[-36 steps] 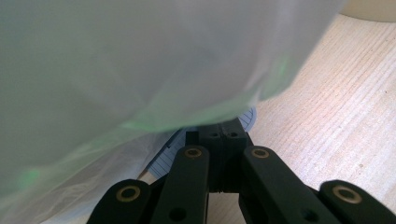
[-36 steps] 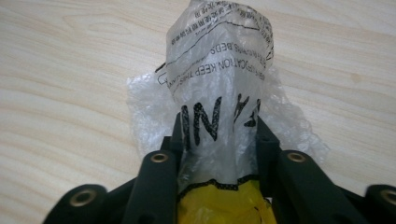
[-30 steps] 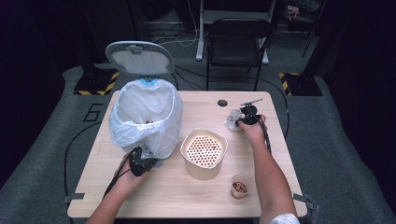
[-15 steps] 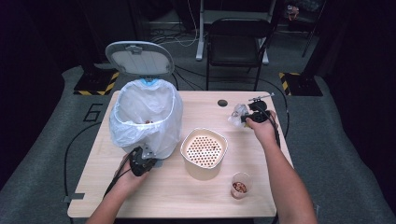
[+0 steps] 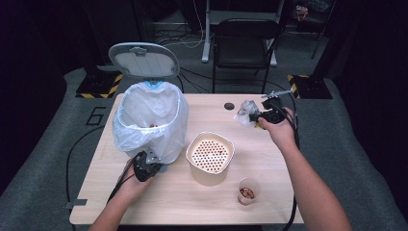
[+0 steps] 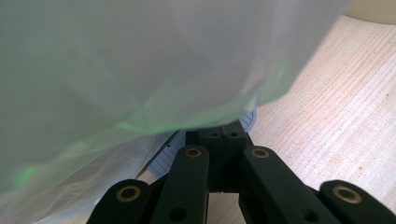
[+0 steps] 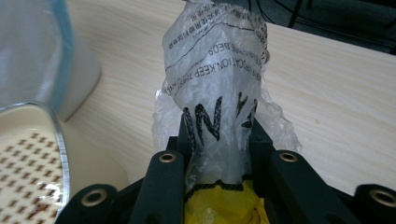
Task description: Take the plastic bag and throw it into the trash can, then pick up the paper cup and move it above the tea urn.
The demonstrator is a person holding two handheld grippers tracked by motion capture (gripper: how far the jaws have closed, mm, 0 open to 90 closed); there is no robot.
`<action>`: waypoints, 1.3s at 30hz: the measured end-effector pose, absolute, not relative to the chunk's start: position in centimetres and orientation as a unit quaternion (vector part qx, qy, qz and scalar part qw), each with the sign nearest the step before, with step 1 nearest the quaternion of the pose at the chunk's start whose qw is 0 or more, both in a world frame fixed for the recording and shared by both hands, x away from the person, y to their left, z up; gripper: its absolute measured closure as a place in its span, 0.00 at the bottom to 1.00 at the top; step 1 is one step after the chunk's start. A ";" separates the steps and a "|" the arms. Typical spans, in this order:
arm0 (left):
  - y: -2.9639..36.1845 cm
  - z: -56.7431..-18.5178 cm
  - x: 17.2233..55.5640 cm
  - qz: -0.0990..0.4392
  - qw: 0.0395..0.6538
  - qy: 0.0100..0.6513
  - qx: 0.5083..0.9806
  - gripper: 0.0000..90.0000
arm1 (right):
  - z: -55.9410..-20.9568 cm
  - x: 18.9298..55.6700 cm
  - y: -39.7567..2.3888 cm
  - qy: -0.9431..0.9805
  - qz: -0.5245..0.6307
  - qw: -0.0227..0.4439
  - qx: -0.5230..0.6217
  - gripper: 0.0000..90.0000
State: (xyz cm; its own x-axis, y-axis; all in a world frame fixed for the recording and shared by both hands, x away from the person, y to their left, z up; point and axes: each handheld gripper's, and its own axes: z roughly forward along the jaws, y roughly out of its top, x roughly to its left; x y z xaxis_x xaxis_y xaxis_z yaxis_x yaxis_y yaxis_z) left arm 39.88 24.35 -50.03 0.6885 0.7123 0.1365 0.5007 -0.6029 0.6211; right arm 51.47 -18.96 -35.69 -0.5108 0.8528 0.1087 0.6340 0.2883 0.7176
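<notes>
The right gripper [image 5: 253, 115] is off the table [image 5: 298, 183] at its far right side, jaws pinching a crumpled clear plastic wrapper [image 5: 245, 113] that sticks out to the left of the hand. In the right gripper view the wrapper [image 7: 215, 88] stands up between the two black jaws, printed with black lettering, and a scrap of yellow shows at its base where the jaws press on it. The left gripper [image 5: 153, 161] sits low at the near left part of the table, its tip against the foot of the white bin [image 5: 150, 120]. In the left gripper view the jaws are pressed together just under the hanging bin liner [image 6: 140, 65], with a bluish grey edge of the bin's base beside their tip; whether they grip anything there cannot be told. The bin stands at the left of the table with its grey lid [image 5: 143, 59] raised at the far side and the liner folded over its rim. A cream perforated basket [image 5: 210, 154] sits in the middle, just right of the bin, and a small clear cup [image 5: 247, 191] with brown bits inside stands near the front edge, right of the basket. A small dark round disc [image 5: 229, 106] lies on the far edge, left of the wrapper.
</notes>
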 end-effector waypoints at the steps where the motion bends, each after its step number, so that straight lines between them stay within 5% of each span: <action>1: 24.4 -50.0 39.9 0.188 0.279 0.347 0.875 1.00 | -35.2 51.2 -18.6 0.790 0.366 0.151 0.468 0.83; 14: 24.3 -50.0 39.8 0.187 0.277 0.348 0.876 1.00 | -30.2 48.6 -15.0 0.807 0.396 0.142 0.415 0.82; 39: 24.3 -50.0 39.8 0.185 0.282 0.355 0.872 1.00 | -25.8 45.6 -7.6 0.833 0.439 0.105 0.320 0.82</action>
